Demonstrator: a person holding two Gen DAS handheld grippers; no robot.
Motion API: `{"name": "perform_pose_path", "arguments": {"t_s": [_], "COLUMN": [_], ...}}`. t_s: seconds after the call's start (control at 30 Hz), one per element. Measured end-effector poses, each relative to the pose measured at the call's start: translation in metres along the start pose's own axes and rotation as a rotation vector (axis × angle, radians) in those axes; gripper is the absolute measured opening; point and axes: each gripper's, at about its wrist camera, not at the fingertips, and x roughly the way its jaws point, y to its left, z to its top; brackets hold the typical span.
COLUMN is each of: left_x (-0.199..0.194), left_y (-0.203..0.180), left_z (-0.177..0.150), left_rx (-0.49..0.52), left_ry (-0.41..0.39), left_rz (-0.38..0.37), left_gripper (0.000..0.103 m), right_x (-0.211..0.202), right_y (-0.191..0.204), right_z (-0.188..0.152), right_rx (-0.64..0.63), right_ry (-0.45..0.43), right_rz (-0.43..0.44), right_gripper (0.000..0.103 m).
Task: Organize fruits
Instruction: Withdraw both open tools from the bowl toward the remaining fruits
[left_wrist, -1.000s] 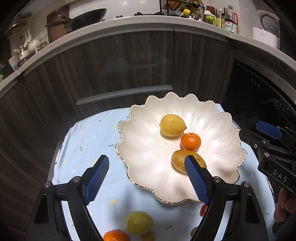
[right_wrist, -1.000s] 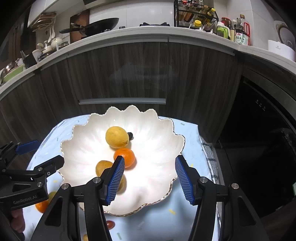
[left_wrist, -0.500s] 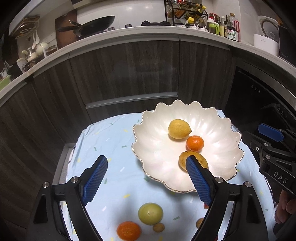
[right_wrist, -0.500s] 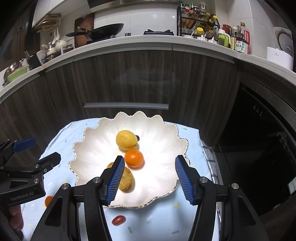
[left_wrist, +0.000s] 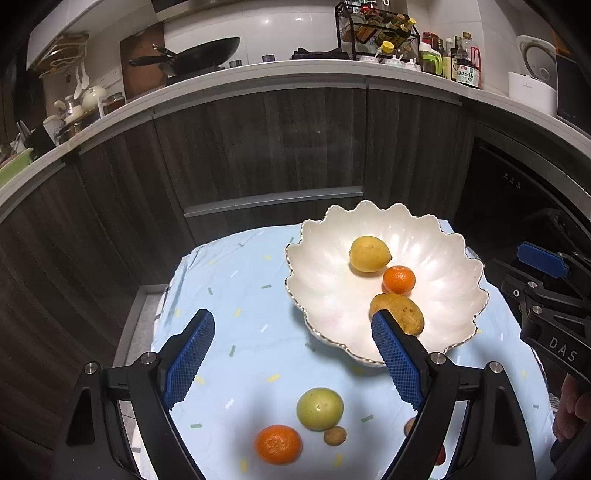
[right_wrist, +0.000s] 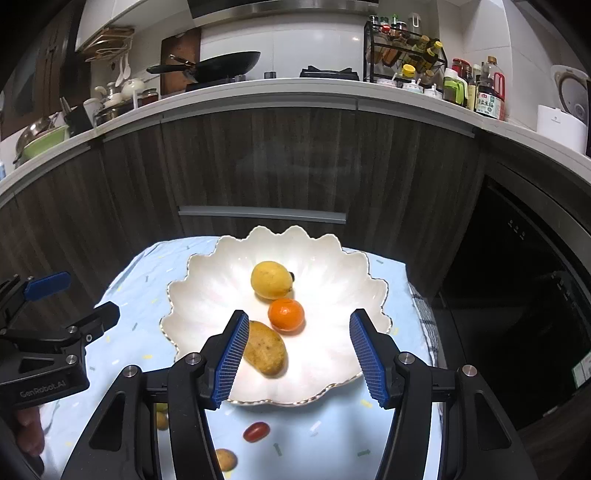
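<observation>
A white scalloped bowl (left_wrist: 321, 273) (right_wrist: 332, 354) on a light blue cloth holds a lemon (left_wrist: 369, 254) (right_wrist: 271, 279), a tangerine (left_wrist: 398, 279) (right_wrist: 286, 314) and a brownish mango (left_wrist: 400, 312) (right_wrist: 265, 352). On the cloth in front of the bowl lie a green round fruit (left_wrist: 320, 408), an orange (left_wrist: 278, 444), a small brown fruit (left_wrist: 335, 435) and a red cherry tomato (right_wrist: 256, 431). My left gripper (left_wrist: 291, 360) is open and empty above the cloth, left of the bowl. My right gripper (right_wrist: 299, 360) is open and empty above the bowl's front.
The cloth-covered table (left_wrist: 236, 295) stands before dark wood cabinets (left_wrist: 258, 155). A counter behind holds a wok (left_wrist: 207, 53), bottles (left_wrist: 450, 62) and a rice cooker (left_wrist: 535, 74). A dark appliance (right_wrist: 524, 295) is at the right. Another small brown fruit (right_wrist: 225, 459) lies near the table's front.
Both grippers have pulled back and up from the bowl. The left one also moved left, so the loose fruits on the cloth now show in front of it. Both stay open.
</observation>
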Motion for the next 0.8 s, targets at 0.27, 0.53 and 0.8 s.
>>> {"name": "perform_pose_path", "arguments": {"t_s": [0.27,0.53,0.8], "left_x": [-0.008,-0.014,-0.017], "left_y": [0.010,0.017,0.023], "left_z": [-0.008,-0.020,-0.037], "left_rx": [-0.010,-0.016,-0.019], "left_ry": [0.000,0.008,0.024], "left_rz": [0.012,0.015,0.011], "left_gripper": [0.087,0.087,0.087], "right_x": [-0.006,-0.009,-0.009], "right_y": [0.011,0.019,0.030], "right_z": [-0.003,-0.010,-0.022], "right_rx": [-0.014,-0.016,-0.029], "right_ry": [-0.005,0.008,0.026], "right_rz": [0.011,0.019,0.027], "right_gripper": [0.058,0.058,0.058]}}
